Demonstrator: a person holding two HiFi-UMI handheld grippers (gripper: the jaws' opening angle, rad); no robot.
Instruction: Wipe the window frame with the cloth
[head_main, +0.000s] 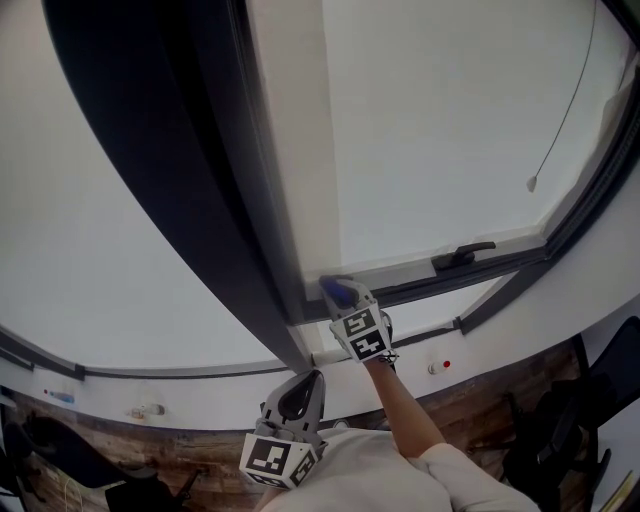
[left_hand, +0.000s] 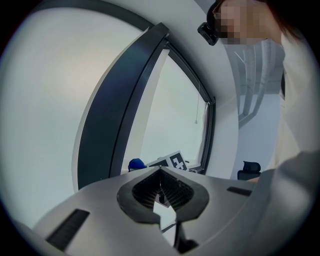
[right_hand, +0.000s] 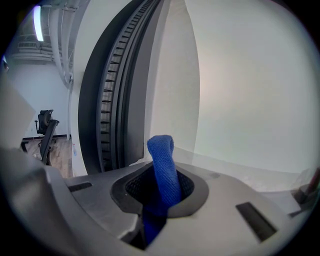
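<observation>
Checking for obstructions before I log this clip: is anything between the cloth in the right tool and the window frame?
Nothing visible. The right tool is shut on the cloth, whose tip sits at the lower corner of the frame; the handle lies well off to the right.

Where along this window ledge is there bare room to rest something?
The white ledge looks bare between the left gripper and the small object at left, and again right of the red dot. It is crowded at the foot of the dark post, where the right gripper holds the blue cloth.
</observation>
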